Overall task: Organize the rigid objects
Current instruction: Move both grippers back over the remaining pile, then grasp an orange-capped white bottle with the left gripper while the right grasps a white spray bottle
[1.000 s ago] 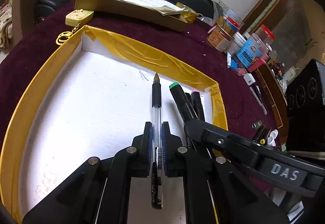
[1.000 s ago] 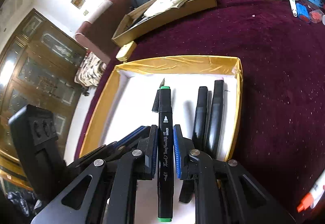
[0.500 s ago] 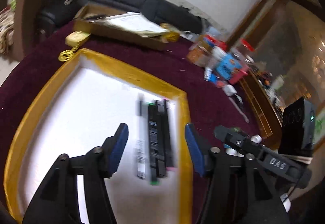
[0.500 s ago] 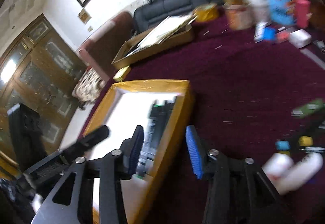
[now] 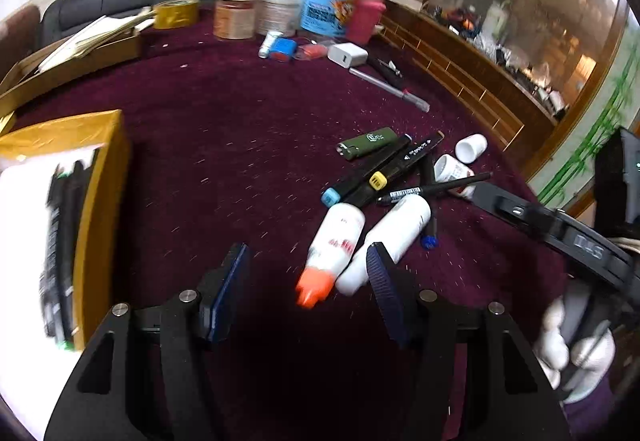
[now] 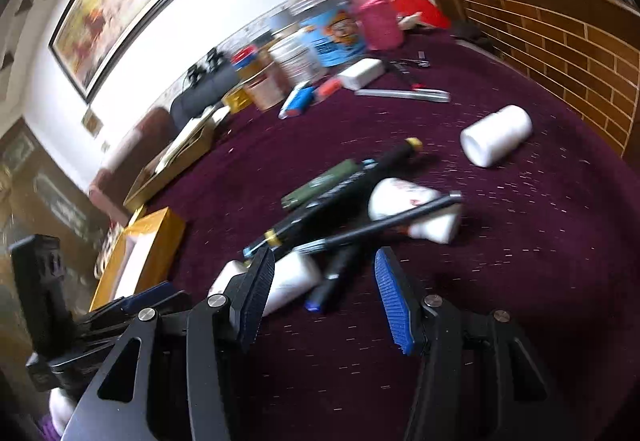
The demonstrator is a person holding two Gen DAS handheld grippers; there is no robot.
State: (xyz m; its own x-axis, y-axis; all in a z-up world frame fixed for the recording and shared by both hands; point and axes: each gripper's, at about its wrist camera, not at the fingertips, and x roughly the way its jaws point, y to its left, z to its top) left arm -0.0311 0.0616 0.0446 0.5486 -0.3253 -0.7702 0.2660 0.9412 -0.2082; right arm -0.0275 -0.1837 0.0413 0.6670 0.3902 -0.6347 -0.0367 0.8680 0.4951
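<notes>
1. Both sets of tongs are spread wide with nothing between the pads: the left gripper [image 5: 306,291] hangs over bare maroon cloth [image 5: 224,145], the right gripper [image 6: 322,293] sits right at the edge of the loose pile
2. The things left to sort lie in a heap to the right: an orange-capped white bottle [image 5: 334,247], a plain white bottle [image 5: 394,237] touching it, black markers [image 5: 384,171] crossed on top, a green lighter [image 5: 368,143], a thin black pen [image 6: 384,225]
3. The gold-edged tray [image 5: 102,221] with its row of pens is at the far left, blurred in the left wrist view
4. Risk one: that thin pen bridges several items, so closing on anything underneath could lever it off and scatter the stack
5. Risk two: the bottles are round and lying down; a pinch off-centre would likely squirt one away across the cloth
6. Risk three: the markers lie touching, so the jaws may well catch two at once
7. Risk four: both tools crowd the same heap and could knock each other
</notes>
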